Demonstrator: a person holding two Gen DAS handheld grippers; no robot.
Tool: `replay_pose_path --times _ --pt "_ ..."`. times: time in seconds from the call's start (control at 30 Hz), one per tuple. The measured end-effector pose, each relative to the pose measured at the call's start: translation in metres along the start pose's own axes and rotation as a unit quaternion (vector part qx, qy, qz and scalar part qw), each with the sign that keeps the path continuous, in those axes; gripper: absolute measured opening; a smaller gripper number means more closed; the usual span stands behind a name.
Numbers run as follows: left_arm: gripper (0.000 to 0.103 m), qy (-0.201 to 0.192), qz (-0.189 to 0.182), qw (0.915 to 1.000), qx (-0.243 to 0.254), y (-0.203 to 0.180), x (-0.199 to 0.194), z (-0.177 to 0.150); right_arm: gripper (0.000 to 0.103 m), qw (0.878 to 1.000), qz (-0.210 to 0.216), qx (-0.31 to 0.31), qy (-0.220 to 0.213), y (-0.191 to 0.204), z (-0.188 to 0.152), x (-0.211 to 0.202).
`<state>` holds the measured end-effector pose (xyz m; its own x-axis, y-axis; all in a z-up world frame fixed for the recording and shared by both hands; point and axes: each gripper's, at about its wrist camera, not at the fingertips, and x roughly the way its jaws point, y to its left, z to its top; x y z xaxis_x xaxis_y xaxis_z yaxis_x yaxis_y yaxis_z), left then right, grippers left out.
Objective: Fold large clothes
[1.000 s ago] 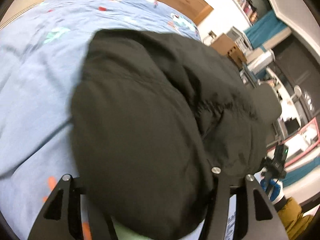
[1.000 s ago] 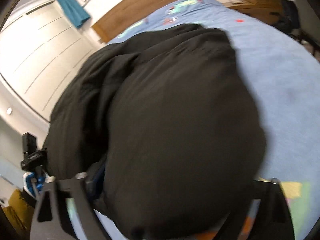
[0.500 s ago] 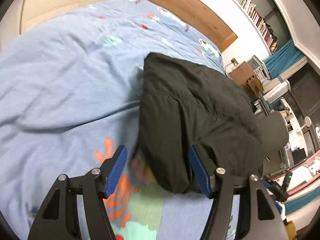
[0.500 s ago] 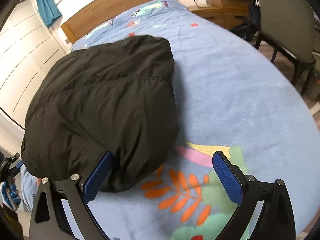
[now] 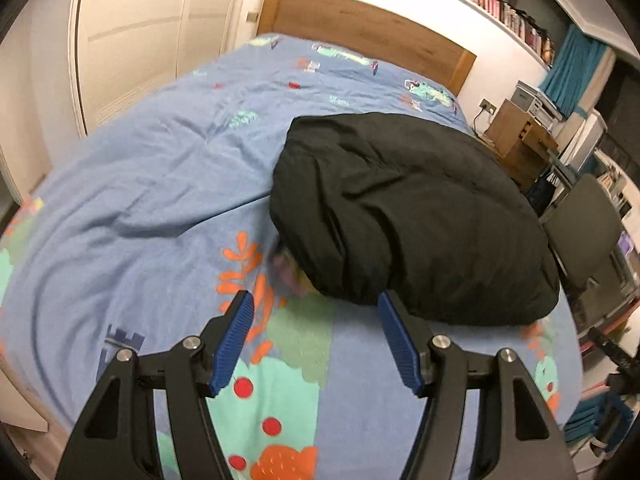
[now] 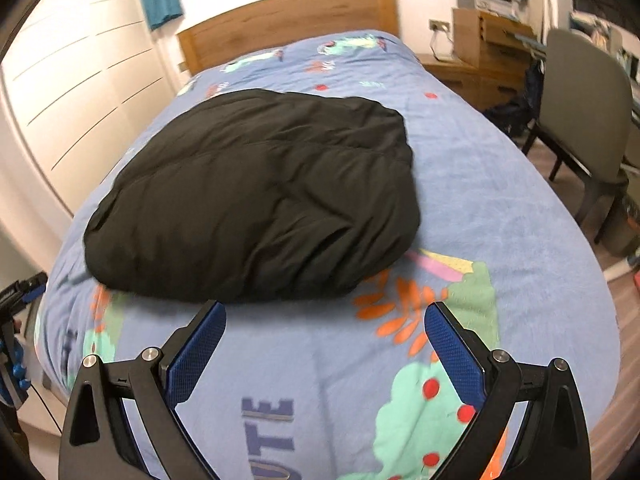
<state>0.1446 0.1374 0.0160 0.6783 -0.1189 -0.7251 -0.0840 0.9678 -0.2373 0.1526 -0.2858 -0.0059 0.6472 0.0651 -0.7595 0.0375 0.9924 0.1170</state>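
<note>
A black padded jacket [image 5: 408,216] lies folded in a thick bundle on the blue patterned bedspread [image 5: 140,184]. In the left wrist view my left gripper [image 5: 316,300] hovers just short of the bundle's near edge, its blue pads [image 5: 236,340] wide apart with nothing between them. The right wrist view shows the same jacket [image 6: 260,196] from the other side. My right gripper [image 6: 324,308] is open above the bedspread [image 6: 500,208], a little back from the jacket's near edge, empty. The other gripper shows at the far left edge [image 6: 16,320].
A wooden headboard [image 5: 368,32] stands at the far end of the bed, white wardrobe doors [image 5: 132,32] to one side. A grey chair [image 6: 584,108] and a wooden bedside cabinet [image 6: 480,56] stand on the other side. The bed's near edge lies below both grippers.
Both grippers let go of the jacket and pulled back and up from it. A second ago the black fabric filled both views; now the whole bundle rests on the bed.
</note>
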Motion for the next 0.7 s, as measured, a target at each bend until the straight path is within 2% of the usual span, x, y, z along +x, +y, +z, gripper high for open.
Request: replay_pose_path --times 0.17,0.3,0.57,0.7 --pt "0.063 -0.036 0.026 0.9983 0.037 -0.036 -0.030 -0.020 0.098 1.000 -0.004 -0.020 -0.017 0.021 -0.019 -0.026" --pt "0.069 -0.054 0.040 0.9951 0.073 -0.063 -0.051 -0.034 0.098 0.999 -0.005 -0.026 -0.032 0.035 -0.033 -0.045" --pt "0.069 -0.081 0.069 0.9874 0.116 -0.092 -0.081 -0.058 0.099 0.998 -0.007 -0.039 -0.052 0.057 -0.053 -0.066" --pt "0.069 -0.091 0.067 0.9852 0.128 -0.100 -0.087 -0.063 0.099 0.997 -0.005 -0.042 -0.062 0.062 -0.059 -0.074"
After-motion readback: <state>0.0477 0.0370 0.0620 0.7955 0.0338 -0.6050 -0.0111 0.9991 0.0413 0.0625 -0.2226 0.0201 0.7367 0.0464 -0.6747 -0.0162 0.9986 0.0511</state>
